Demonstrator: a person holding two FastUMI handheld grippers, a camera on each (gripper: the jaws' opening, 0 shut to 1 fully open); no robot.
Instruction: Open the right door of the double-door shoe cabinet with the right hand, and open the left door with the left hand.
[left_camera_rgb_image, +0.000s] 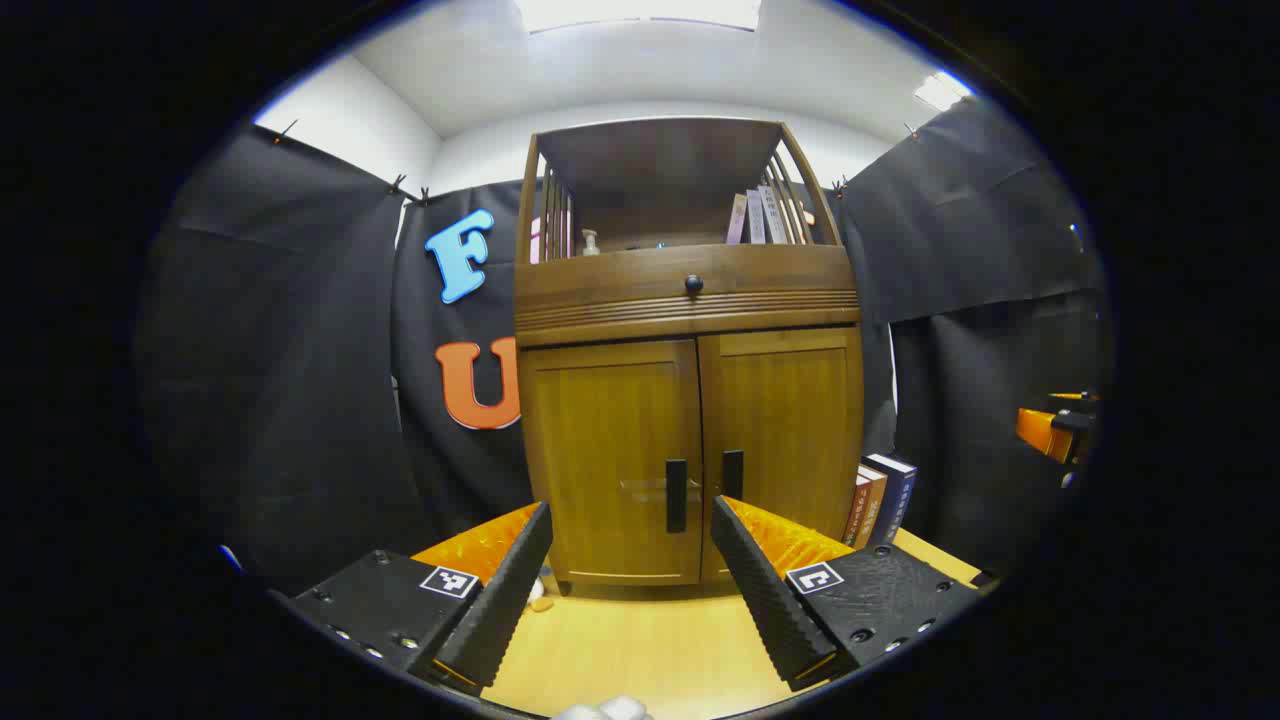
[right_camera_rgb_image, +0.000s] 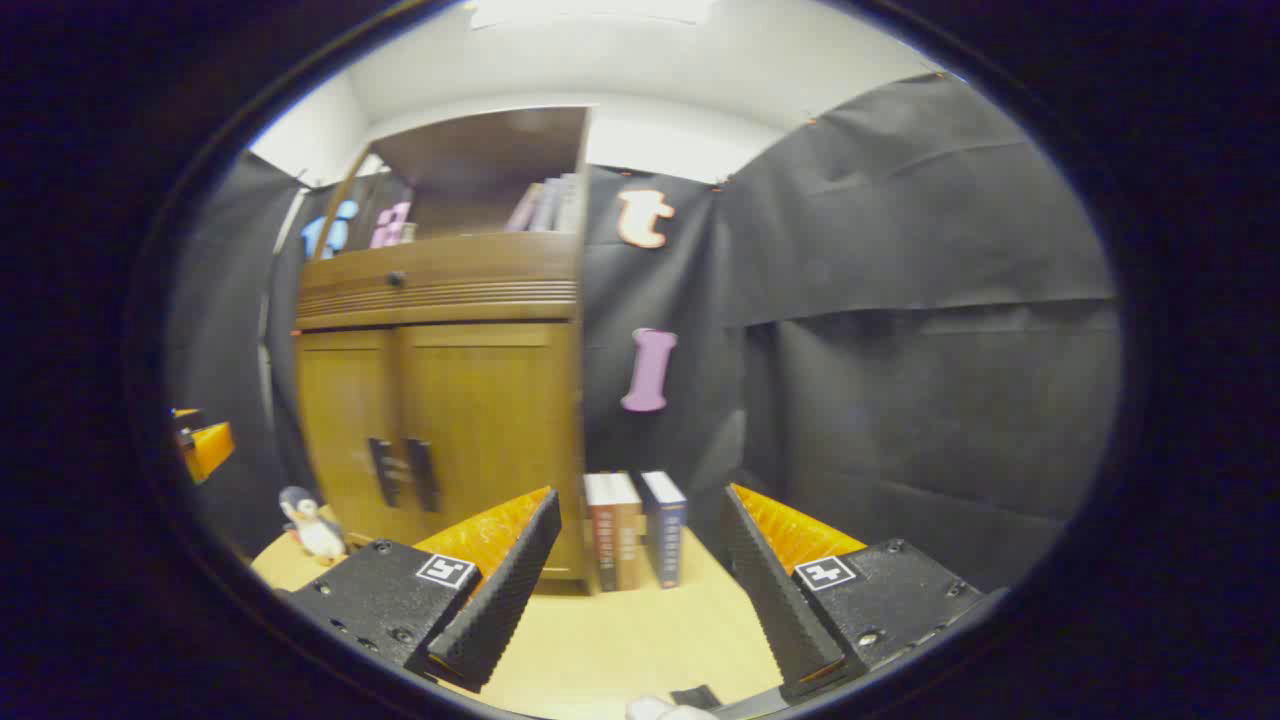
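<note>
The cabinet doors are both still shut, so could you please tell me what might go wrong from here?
1. The two handles sit close together at the centre seam, so the open right tongs, now aimed at the books, could catch the wrong one.
2. Those books stand right beside the right door; swinging it wide may knock them over.
3. The penguin by the left door could get bumped.

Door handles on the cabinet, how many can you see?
2: left door handle and right door handle, side by side at the doors' meeting edges. Both doors look closed.
</note>
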